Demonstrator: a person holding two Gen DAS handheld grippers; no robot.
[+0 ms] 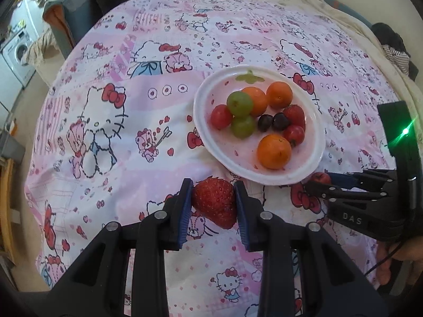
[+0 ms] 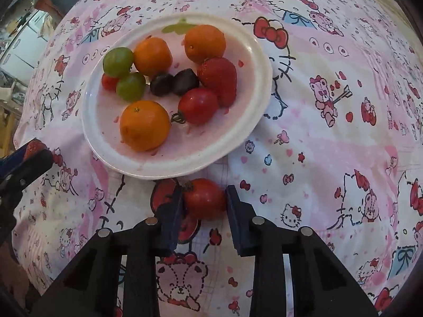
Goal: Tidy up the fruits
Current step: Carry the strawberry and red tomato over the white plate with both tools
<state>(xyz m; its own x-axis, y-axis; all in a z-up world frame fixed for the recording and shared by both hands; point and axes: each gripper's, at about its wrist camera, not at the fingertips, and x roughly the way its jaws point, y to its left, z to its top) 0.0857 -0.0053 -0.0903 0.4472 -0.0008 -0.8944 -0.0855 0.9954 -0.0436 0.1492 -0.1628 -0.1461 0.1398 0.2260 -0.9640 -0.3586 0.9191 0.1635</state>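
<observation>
A white plate (image 1: pixel 202 121) (image 2: pixel 169 170) rests on a pink cartoon-print cloth. It holds three small oranges (image 1: pixel 274 152), two green grapes (image 1: pixel 240 103), two dark cherries (image 1: pixel 272 122), two cherry tomatoes (image 2: pixel 198 105) and a strawberry (image 2: pixel 219 79). Just in front of the plate, my left gripper (image 1: pixel 213 183) is shut on another strawberry (image 1: pixel 214 202). My right gripper (image 2: pixel 205 189) is shut on a cherry tomato (image 2: pixel 205 200) at the plate's near rim. That gripper also shows in the left wrist view, right gripper (image 1: pixel 317 182). In the right wrist view the left gripper (image 2: pixel 31 153) sits at the left edge.
The cloth (image 1: pixel 119 158) drapes over a rounded table whose edges fall away on the left and right. A washing machine (image 1: pixel 15 52) and a chair (image 1: pixel 68 18) stand beyond the table's left side. A person's hand (image 1: pixel 396 259) grips the right tool.
</observation>
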